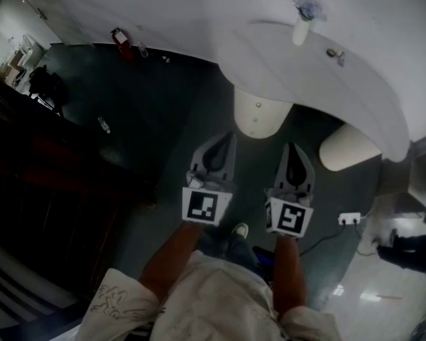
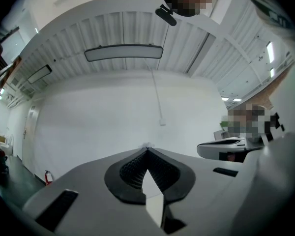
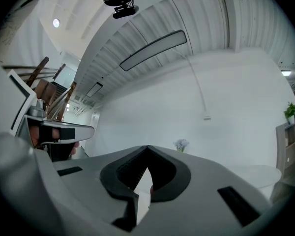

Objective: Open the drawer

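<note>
Head view: left gripper [image 1: 229,139], right gripper [image 1: 292,149], two pedestals [image 1: 261,112], one table [image 1: 369,84].

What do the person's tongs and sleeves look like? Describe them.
Left tongs and right tongs: pale grey tapered shells with black ribbed pads, each backed by a white cube bearing black square markers. Short, off-white sleeves with dark scribbled print.
</note>
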A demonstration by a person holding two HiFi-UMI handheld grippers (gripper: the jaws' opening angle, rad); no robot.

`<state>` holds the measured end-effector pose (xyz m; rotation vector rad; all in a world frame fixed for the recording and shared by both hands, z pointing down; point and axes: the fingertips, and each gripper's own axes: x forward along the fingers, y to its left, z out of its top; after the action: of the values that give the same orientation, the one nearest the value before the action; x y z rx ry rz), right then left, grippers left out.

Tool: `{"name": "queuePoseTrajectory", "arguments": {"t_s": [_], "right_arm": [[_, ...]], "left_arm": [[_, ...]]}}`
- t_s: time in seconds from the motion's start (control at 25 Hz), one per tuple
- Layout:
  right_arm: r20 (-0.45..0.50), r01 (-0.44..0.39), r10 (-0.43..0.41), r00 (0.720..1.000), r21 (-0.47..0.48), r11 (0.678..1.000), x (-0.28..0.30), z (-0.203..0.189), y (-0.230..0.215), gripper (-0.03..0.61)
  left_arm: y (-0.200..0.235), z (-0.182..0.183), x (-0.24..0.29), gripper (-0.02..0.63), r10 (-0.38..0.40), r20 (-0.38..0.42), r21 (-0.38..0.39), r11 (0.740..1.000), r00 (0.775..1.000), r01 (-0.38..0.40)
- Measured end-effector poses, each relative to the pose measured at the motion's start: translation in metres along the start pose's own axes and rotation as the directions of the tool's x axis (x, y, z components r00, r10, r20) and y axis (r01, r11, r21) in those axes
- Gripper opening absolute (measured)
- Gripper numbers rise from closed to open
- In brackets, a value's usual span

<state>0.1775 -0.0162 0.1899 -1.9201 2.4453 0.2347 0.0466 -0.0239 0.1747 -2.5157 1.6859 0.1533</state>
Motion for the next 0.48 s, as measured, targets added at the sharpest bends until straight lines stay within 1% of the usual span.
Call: {"name": "queuePoseTrajectory", "arguments": {"t_s": [0.12,0.24,0.48], "right_arm": [[-0.018,-0.008,0.008,1.0,-0.012,1.0,0.022,-0.008,0.003,-0.002],[-0.029,0.0,-0.001,1.0,-0.011,1.0,0.043,-0.016,0.01,-0.002],[-0.059,0.056,-0.058,0.997,-0.03,0.998,0.098,-0.039,0.028,-0.002]], "left_arm": [[0.014,-0.007,0.018,0.002,0.006,-0.016,-0.012,1.0,1.0,-0.006],[0.032,-0.016,0.033,0.002,0.004,-0.015,-0.021,1.0,1.0,-0.004],[0.079,-0.035,0.073,0.002,-0.048,-0.003,-0.024,0.999,0.999,0.048]]}}
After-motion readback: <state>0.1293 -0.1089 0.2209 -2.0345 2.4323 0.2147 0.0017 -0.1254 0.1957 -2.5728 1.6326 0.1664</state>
